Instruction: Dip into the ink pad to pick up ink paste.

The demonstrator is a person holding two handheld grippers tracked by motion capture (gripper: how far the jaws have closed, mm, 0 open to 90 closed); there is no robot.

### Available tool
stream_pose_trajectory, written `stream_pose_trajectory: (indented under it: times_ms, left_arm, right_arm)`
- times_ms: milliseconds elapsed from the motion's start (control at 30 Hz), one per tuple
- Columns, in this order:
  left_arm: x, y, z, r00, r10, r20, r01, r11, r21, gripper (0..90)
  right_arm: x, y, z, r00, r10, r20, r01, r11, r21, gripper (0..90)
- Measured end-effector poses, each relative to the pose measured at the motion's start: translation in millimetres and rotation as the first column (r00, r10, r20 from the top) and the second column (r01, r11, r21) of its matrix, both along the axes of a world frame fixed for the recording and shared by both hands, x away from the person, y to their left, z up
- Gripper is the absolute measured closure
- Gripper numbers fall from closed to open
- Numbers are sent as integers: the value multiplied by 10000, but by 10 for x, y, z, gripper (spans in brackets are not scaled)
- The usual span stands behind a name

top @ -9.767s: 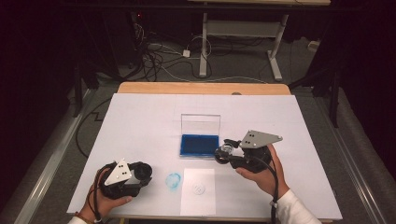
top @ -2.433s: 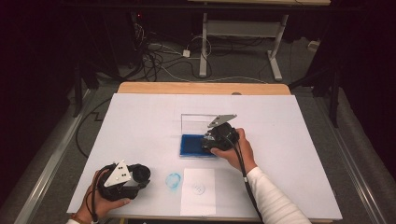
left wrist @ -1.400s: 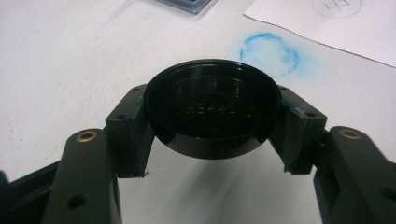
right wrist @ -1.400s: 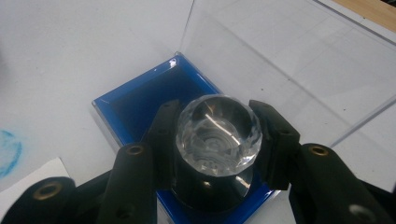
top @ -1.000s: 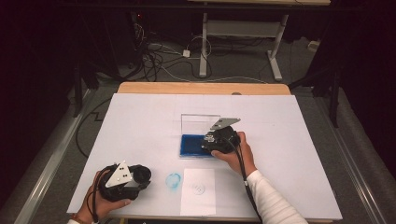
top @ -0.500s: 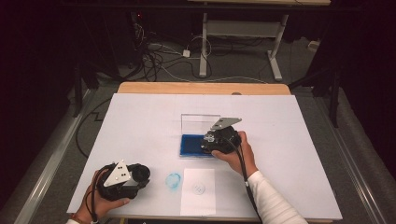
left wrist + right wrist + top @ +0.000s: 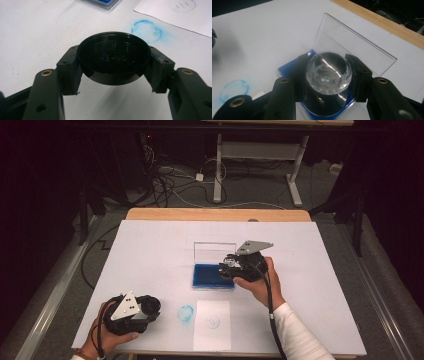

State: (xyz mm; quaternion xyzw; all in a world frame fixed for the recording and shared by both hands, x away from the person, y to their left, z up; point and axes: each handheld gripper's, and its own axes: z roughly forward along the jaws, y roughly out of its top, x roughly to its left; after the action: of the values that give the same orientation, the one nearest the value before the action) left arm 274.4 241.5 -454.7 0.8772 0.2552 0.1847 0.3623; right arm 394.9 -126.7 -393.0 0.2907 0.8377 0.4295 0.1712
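Note:
A blue ink pad (image 7: 214, 275) lies mid-table in a clear case whose lid (image 7: 215, 252) stands upright behind it. My right gripper (image 7: 230, 268) is shut on a round stamp with a faceted clear top (image 7: 328, 72), holding it over the pad's right end (image 7: 287, 66); whether its face touches the pad is hidden. My left gripper (image 7: 150, 307), near the front left edge, is shut on a round black cap (image 7: 113, 57) held just above the white table. A blue ink ring (image 7: 185, 312) marks the table between the cap and a white paper sheet (image 7: 212, 325).
The paper sheet (image 7: 172, 12) bears a faint round stamped mark (image 7: 212, 322). The blue ink ring (image 7: 147, 28) lies just beyond the cap. A wooden strip (image 7: 217, 214) edges the far side of the table; cables and desk legs lie on the floor beyond.
Since 9.8 s ago my right gripper has carried the stamp left from beside the case to over the ink pad, staying there through the last second. The left gripper has not moved.

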Motion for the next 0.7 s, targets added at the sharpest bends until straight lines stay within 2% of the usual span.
stream_pose_trajectory:
  times_ms: [367, 700]
  left_arm:
    - [37, -17, -10, 10000, -17, -79, 16, 10000, -48, 365]
    - [100, -32, -24, 9998, -157, -149, 156, 9999, -21, 365]
  right_arm:
    - [-98, -132, 159, 9995, 203, 261, -206, 9997, 108, 569]
    - [-166, -194, 220, 9989, 248, 388, -257, 9994, 229, 570]
